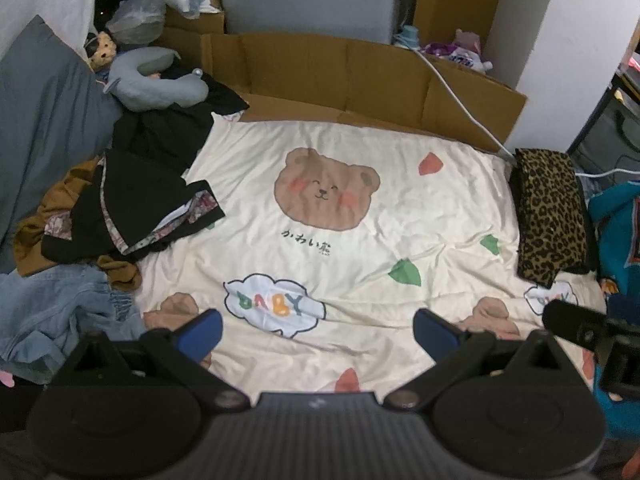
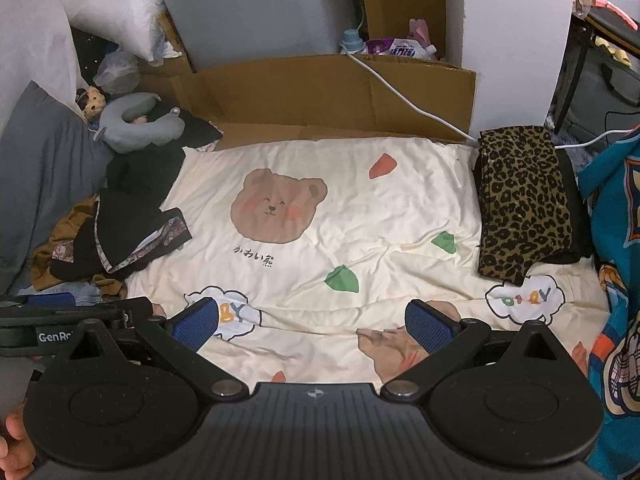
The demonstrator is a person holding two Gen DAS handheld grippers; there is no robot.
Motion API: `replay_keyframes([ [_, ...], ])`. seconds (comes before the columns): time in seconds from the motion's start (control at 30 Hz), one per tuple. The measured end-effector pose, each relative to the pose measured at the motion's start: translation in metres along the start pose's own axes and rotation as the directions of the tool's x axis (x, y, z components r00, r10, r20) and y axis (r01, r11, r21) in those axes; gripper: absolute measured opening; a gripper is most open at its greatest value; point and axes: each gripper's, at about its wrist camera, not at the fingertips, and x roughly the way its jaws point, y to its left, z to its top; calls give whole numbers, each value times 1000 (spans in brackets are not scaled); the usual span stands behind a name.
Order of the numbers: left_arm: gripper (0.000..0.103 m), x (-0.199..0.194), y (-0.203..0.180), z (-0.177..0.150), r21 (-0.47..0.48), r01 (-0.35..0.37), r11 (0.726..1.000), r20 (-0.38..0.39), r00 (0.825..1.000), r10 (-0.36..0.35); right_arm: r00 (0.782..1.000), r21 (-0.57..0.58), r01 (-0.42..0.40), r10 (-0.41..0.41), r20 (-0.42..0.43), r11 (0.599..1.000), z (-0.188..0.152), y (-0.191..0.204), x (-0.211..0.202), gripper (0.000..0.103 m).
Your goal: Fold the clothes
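Clothes still unfolded sit in a heap [image 1: 120, 208] at the bed's left edge, nearer the left gripper [image 1: 316, 330]; both it and the right gripper [image 2: 314, 320] have fingers spread wide, holding nothing.

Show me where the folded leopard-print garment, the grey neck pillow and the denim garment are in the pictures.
leopard-print garment [image 2: 520, 200], right wrist view, middle of its top surface.
grey neck pillow [image 1: 160, 88], left wrist view, on its curved body.
denim garment [image 1: 60, 312], left wrist view, middle of the crumpled fabric.
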Motion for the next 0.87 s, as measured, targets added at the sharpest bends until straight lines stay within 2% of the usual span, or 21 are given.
replay_keyframes([
  [0.87, 102, -4, -7, -1, -8, -4, 1000, 9, 1000, 4, 1000, -7, 12, -12, -11, 1000, -1, 1, 4, 102],
])
